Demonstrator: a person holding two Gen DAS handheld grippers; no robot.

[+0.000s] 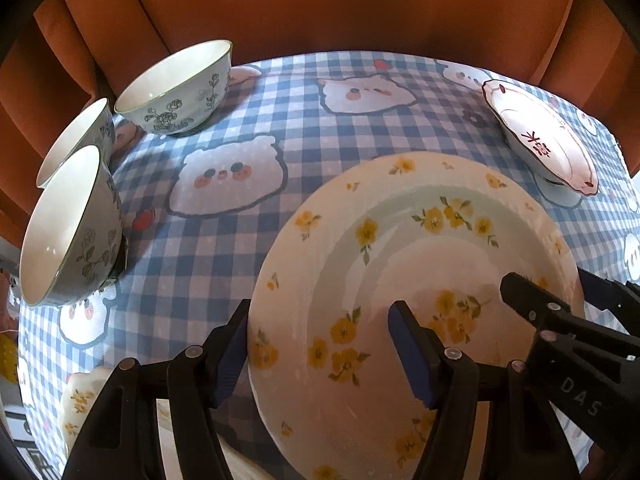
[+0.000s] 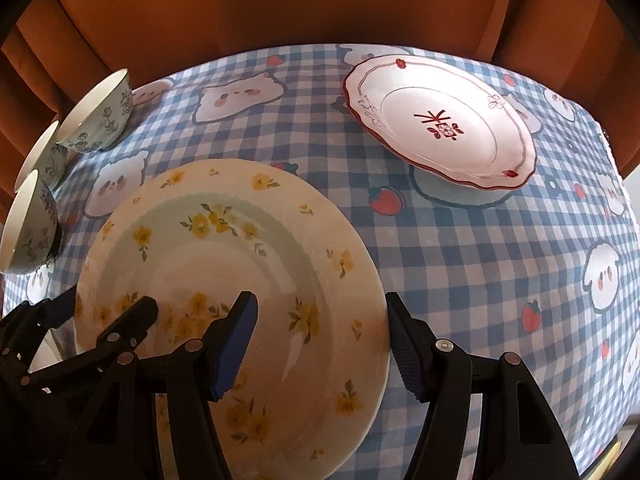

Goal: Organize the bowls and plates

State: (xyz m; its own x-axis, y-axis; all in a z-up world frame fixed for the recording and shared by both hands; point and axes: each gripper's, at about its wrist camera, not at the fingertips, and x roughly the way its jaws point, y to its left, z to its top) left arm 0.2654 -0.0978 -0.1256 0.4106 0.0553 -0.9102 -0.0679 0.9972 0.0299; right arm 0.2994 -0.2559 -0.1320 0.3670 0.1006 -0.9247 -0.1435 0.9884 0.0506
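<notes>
Nearest the cameras, both claws straddle opposite edges of one large yellow-flowered plate (image 1: 416,280). The left claw (image 1: 324,356) has one blue-padded finger outside the plate's left rim and the other over its well; the right claw (image 2: 324,344) mirrors this, one pad over the well and the other just outside the right rim. Each stands with its jaws apart around the rim, and whether the pads actually press on the plate cannot be told, nor whether the plate rests on the surface or hangs just above it. Beneath lies the surface (image 1: 224,248), covered in a blue-and-white checked cloth printed with cartoon animals and strawberries. At the lower left of the left wrist view, the edge of another yellow-flowered dish (image 1: 80,400) peeks out, mostly hidden by the claw. Further off on the left, three pale bowls with dark floral prints stand close together: the nearest bowl (image 1: 68,228), a middle bowl (image 1: 80,140) just behind it, and a far bowl (image 1: 176,88) near the surface's back edge. To the far right sits a red-rimmed plate (image 2: 440,124) bearing a red mark at its centre, well apart from the bowls. Behind everything hangs an orange curtain (image 1: 320,4).
</notes>
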